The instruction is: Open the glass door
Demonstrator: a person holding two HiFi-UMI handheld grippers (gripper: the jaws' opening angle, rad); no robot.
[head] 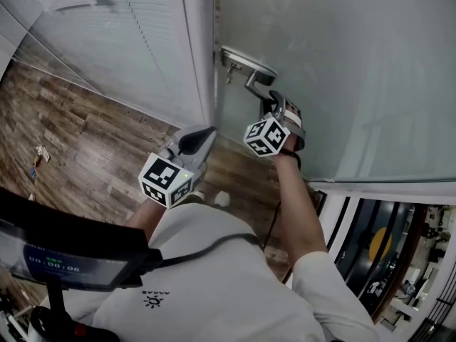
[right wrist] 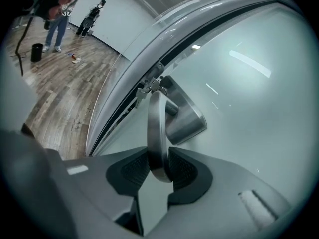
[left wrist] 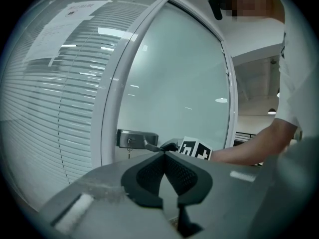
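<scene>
The frosted glass door (head: pixel 342 70) carries a metal lock plate (head: pixel 242 61) with a lever handle (head: pixel 255 83). My right gripper (head: pixel 274 107) reaches up to that lever. In the right gripper view the handle (right wrist: pixel 155 133) stands between the two dark pads, which press on both of its sides, so the right gripper (right wrist: pixel 159 166) is shut on it. My left gripper (head: pixel 203 137) hangs lower and to the left, near the door's edge, touching nothing. Its pads meet in the left gripper view, where the left gripper (left wrist: pixel 163 156) is shut and empty and the handle (left wrist: pixel 137 139) lies beyond it.
A white door frame (head: pixel 203 48) separates the door from a panel with blinds (head: pixel 128 41) on the left. A key hangs in the lock (head: pixel 229 73). Wooden floor (head: pixel 78 141) lies below. A dark device (head: pixel 64 251) juts in at lower left. People stand far off (right wrist: pixel 60 19).
</scene>
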